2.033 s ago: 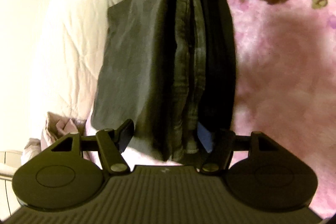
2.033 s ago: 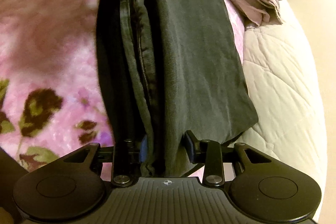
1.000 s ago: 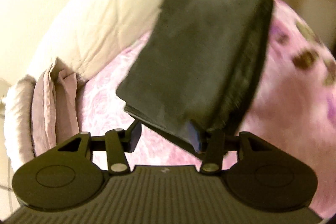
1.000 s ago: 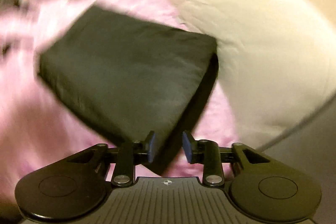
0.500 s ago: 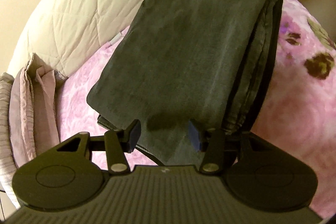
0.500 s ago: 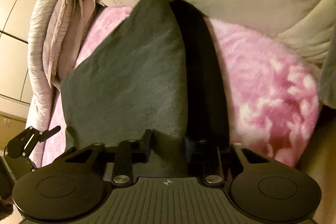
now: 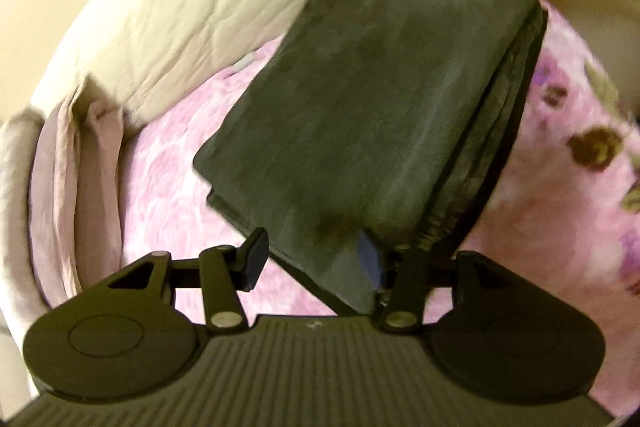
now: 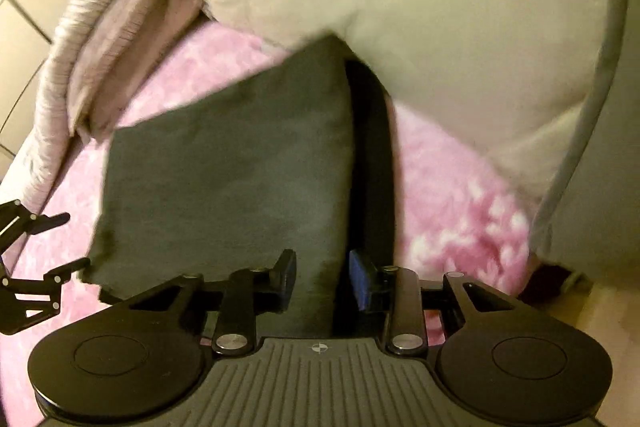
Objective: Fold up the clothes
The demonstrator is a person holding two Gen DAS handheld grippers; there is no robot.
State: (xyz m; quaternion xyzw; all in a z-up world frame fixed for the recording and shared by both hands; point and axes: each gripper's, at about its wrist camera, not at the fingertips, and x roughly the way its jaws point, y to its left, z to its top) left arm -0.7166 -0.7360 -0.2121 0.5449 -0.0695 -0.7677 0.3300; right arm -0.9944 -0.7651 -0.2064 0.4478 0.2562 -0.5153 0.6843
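Left tool (image 7: 312,259) and right tool (image 8: 322,277), both spread, straddle corners of folded dark trousers (image 7: 360,107) on pink blanket (image 7: 168,195).

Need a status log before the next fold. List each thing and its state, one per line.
Dark garment: folded into a flat stack, lying on the blanket.
Pink blanket: spread flat.
Cream quilt: bunched up beside the garment.
Left gripper: jaws open around the garment's corner.
Right gripper: jaws open around its edge.
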